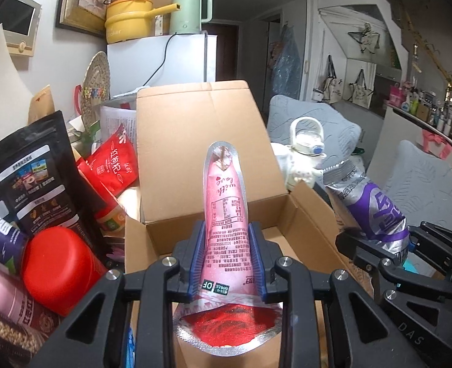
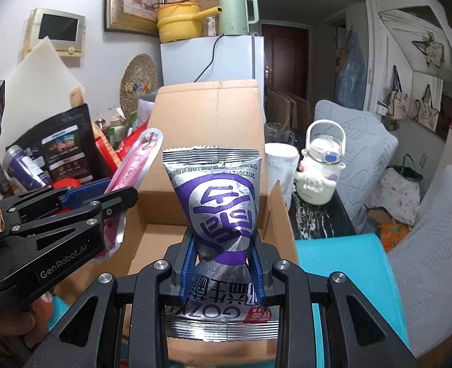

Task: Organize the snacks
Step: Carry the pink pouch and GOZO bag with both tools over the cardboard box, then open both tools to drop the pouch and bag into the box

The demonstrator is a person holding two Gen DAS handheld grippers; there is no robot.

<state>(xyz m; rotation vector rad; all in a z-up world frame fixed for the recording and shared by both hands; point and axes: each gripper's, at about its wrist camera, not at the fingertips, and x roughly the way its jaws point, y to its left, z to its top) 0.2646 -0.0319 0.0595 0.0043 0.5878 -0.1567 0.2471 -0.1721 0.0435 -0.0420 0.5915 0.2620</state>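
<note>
your left tongs (image 1: 227, 254) and right tongs (image 2: 222, 263) sit side by side, both angled downward, jaws clamped tight, a bare hand (image 2: 8, 328) gripping the left handle.

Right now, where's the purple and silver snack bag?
The purple and silver snack bag is clamped upright in the right gripper, over the open cardboard box, right of the pink pouch.

The left gripper (image 1: 227, 245) clamps a pink pouch (image 1: 226, 202) — upright between its blue pads (image 1: 196, 251) — with the open cardboard box (image 1: 195, 141) just beyond and below.
</note>
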